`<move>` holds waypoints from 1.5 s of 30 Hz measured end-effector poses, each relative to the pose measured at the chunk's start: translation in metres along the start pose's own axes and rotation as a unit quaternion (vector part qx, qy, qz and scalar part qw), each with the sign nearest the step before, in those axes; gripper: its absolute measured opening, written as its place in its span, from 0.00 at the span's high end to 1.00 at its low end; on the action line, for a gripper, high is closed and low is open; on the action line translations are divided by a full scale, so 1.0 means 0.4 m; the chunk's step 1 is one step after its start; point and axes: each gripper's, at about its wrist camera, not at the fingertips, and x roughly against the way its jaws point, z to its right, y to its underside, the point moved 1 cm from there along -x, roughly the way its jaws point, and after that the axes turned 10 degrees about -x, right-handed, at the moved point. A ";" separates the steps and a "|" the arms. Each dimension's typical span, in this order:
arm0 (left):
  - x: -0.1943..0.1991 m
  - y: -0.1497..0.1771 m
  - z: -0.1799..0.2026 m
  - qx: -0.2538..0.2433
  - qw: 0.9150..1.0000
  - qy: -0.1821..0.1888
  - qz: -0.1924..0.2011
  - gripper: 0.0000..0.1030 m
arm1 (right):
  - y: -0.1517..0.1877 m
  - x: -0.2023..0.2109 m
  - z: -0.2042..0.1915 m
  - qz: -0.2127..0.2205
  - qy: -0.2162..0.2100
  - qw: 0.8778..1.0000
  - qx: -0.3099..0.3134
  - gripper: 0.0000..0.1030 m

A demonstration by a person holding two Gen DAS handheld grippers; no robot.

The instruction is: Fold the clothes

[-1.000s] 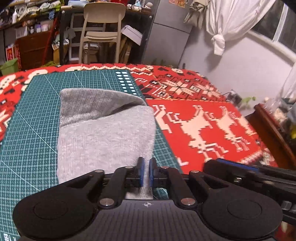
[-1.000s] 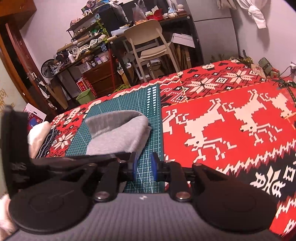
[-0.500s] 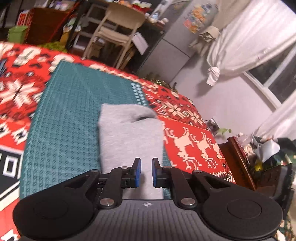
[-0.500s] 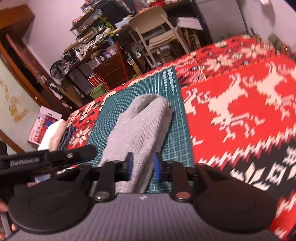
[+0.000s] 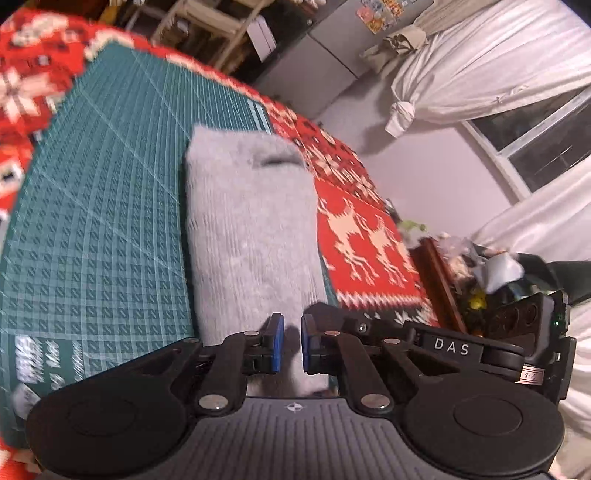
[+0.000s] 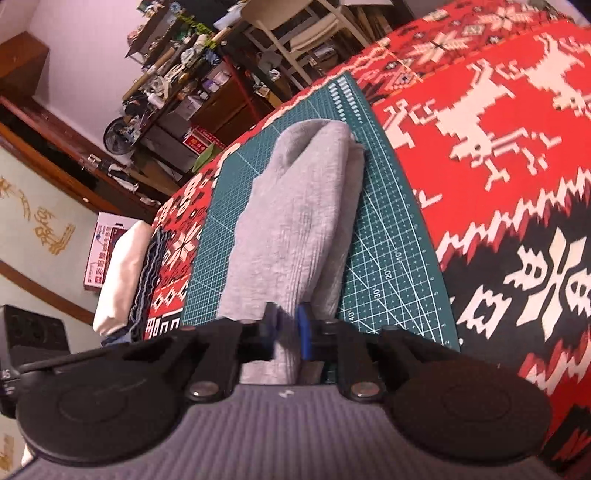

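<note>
A grey knit garment [image 5: 251,229] lies folded into a long narrow strip on the green cutting mat [image 5: 103,221]. My left gripper [image 5: 291,345] is at the strip's near end, its blue pads pinching a ridge of grey cloth. Just to its right in the left wrist view is the black body of the right gripper [image 5: 461,347]. In the right wrist view the same garment [image 6: 295,221] runs away from me over the mat [image 6: 384,258]. My right gripper [image 6: 287,328] is closing on the near edge, with cloth pressed between its pads.
A red patterned blanket [image 6: 498,122] covers the surface around the mat. Folded white and dark clothes [image 6: 122,273] are stacked at its left edge. A pale chair [image 6: 295,26] and cluttered shelves stand beyond. A wooden piece of furniture [image 5: 439,280] and white curtains are on the right.
The garment went from a wider shape with a flap to a narrow strip. Both grippers moved and rolled to its near end. The right jaws widened, then closed on the cloth.
</note>
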 end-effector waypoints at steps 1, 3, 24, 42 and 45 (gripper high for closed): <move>-0.001 0.003 0.000 -0.001 1.000 -0.003 0.000 0.92 | 0.002 0.002 -0.006 0.001 0.000 1.000 0.005 0.94; -0.001 0.008 0.001 -0.003 1.000 -0.005 -0.001 0.92 | 0.006 0.008 -0.015 0.003 0.006 1.000 0.019 0.94; 0.040 -0.083 0.008 -0.020 0.999 -0.003 0.050 0.94 | -0.033 0.045 -0.093 0.061 0.037 0.992 0.104 0.81; 0.017 -0.053 0.005 -0.049 0.997 -0.052 0.022 0.97 | 0.001 -0.063 -0.116 0.029 0.071 0.980 0.181 0.82; 0.032 -0.034 0.010 -0.057 0.997 -0.046 0.013 0.97 | 0.014 -0.035 -0.121 0.029 0.063 0.980 0.185 0.84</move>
